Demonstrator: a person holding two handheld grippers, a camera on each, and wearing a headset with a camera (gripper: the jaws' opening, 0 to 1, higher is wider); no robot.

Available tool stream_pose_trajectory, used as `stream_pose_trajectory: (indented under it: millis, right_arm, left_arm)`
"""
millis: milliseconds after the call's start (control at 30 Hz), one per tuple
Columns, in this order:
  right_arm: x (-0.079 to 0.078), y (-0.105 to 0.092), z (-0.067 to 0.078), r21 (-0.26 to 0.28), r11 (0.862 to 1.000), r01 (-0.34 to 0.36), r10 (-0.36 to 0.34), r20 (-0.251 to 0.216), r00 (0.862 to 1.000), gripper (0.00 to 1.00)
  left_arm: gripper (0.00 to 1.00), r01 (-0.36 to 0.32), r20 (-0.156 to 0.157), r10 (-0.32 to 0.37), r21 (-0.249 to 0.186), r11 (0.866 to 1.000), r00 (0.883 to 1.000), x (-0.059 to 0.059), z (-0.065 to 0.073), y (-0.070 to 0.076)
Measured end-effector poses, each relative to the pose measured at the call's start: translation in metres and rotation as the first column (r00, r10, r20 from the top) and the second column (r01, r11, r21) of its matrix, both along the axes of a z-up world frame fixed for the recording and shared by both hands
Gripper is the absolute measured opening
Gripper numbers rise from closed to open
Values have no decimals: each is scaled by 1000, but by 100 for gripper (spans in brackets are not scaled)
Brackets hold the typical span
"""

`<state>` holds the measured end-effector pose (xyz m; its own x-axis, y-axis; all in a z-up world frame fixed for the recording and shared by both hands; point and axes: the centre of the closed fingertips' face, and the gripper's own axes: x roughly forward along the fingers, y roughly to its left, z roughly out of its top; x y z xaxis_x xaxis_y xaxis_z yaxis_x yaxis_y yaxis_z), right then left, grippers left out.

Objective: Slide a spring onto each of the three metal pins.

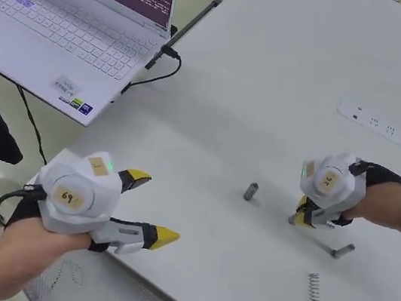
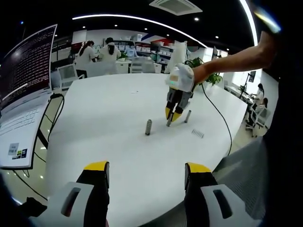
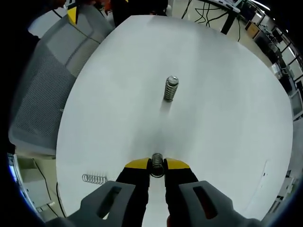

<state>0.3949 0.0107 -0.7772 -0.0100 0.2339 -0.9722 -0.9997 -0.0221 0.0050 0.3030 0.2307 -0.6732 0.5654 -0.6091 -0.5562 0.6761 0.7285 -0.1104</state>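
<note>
While the right gripper point(image 3: 157, 166) clamps its jaws on a spring point(image 3: 157, 161), axis upright, low over the desk point(image 1: 270, 93), one sprung pin point(image 3: 171, 88) stands at its 12 o'clock. In head view a bare pin point(image 1: 342, 251) lies flat at its 4 o'clock, nearest this gripper. Jaws of the left gripper point(image 1: 152, 208) stand apart.

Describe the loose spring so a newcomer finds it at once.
On the white table, look near the front edge, below the right gripper. The loose spring lies flat, bare coils; the pin beside it is solid, and other springs sit on pins.
</note>
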Motion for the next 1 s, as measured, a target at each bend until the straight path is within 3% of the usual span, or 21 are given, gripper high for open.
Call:
stream_pose_trajectory:
  millis: [333,600,1000]
  right_arm:
    - [2,-2,-2,-6,1000,3,-3,3,1000,13]
    - [2,-3,12,10,1000,13,-13,6,1000,19]
    - [2,-8,38,52,998,37,-40,63,997,24]
  left_arm:
    - [60,-1,-1,1,3,1000,1000,0,0,1]
    - [60,1,2,-1,0,1000,1000,0,1,-1]
    - [60,13,20,-13,-2,1000,1000,-3,7,-6]
